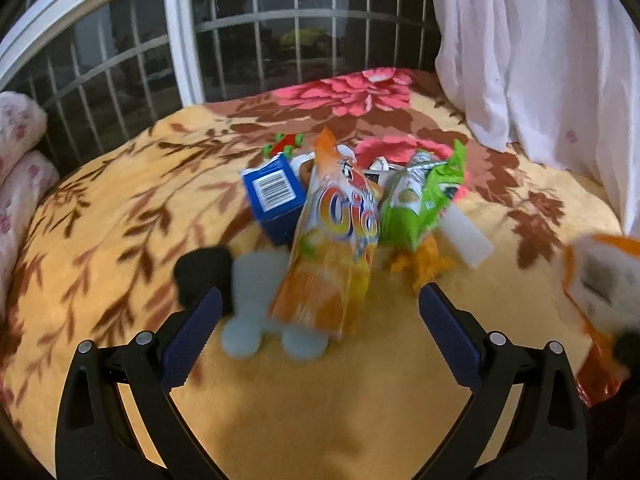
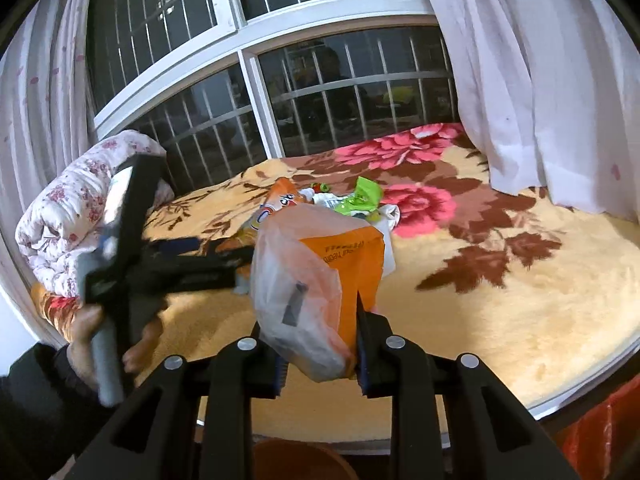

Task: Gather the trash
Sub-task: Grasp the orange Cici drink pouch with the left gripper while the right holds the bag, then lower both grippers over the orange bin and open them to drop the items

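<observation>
- Trash sits in a loose heap on the floral blanket [image 1: 120, 208], ahead of the left gripper [image 1: 320, 332], whose blue-padded fingers [image 1: 192, 336] stand wide apart with nothing between them.
- At about 10 o'clock in the heap, a blue carton [image 1: 276, 196] with a barcode: stiff and boxy, probably light if empty, best squeezed across its flat sides.
- At the centre, an orange snack packet [image 1: 336, 248] stands on end, leaning toward the fingers: glossy film, very light, likely slippery and quick to buckle, so a pinch on the crimped top or bottom seam looks safest.
- Under its lower end lies a pale flat foam-like piece [image 1: 256, 280], too blurred to name; low and hard to get under.
- At 2 o'clock, a crumpled green wrapper [image 1: 420, 200] beside a white block [image 1: 468, 240]: the wrapper is soft and any raised fold would serve.
- Far right, at 3 o'clock, the right gripper [image 2: 320, 364] is clamped on the lower part of an orange-and-clear plastic bag [image 2: 316, 284], held above the blanket; thin film, likely to slide unless well bunched.
</observation>
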Available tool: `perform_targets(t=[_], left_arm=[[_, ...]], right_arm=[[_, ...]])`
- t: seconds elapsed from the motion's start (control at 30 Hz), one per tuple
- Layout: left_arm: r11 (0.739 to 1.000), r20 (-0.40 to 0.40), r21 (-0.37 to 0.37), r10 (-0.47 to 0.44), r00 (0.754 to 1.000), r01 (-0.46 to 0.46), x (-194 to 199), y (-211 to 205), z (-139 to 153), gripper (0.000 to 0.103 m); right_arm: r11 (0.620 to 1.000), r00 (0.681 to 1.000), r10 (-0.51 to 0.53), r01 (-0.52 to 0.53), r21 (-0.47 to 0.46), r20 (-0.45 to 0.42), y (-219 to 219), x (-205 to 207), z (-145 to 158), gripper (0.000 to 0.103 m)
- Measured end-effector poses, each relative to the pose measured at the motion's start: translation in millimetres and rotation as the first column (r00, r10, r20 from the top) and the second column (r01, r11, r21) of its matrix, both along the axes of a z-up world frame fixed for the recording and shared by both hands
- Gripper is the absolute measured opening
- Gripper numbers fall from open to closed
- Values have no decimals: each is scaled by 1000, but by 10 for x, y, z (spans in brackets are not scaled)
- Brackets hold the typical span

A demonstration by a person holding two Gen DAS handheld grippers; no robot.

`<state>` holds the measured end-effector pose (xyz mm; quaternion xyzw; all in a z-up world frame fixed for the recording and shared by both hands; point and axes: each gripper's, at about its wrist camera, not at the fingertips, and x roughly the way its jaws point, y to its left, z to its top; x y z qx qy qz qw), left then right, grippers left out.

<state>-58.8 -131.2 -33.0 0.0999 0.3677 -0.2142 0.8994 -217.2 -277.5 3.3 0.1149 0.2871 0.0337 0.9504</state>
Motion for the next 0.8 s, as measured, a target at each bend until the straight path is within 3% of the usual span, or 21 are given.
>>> perform_targets(t=[0.2, 0.27, 0.3, 0.33, 0.43, 0.53, 0.67, 0.8], left_arm=[[993, 12, 121, -5, 1000, 3, 342, -296, -185, 92], [984, 19, 177, -18, 1000, 15, 390, -368, -240, 50], [978, 33, 207, -17, 999, 10, 394, -395, -247, 49], [979, 30, 203, -22, 999, 16, 404, -389, -241, 44], [985, 54, 172, -13, 998, 3, 337, -304, -148, 40], [997, 78, 83, -9, 997, 3, 140, -132, 108, 39], [1000, 132, -26, 1, 991, 3, -264, 133, 505, 39], [997, 173, -77, -4, 985, 17, -828, 400, 725, 39]], right_arm=[[999, 999, -10, 11, 36, -32, -100, 36, -164, 27], [999, 999, -12, 13, 40, -40, -106, 53, -209, 27], [999, 999, -14, 16, 44, -45, -108, 61, -236, 27], [999, 999, -17, 19, 49, -45, -113, 61, -248, 27], [998, 999, -23, 25, 57, -48, -119, 59, -270, 27], [998, 999, -17, 20, 61, -42, -99, 32, -241, 27], [998, 1000, 7, -5, 62, -28, -19, 1, -150, 27], [995, 998, 69, -68, 74, -9, 142, -80, -39, 27]])
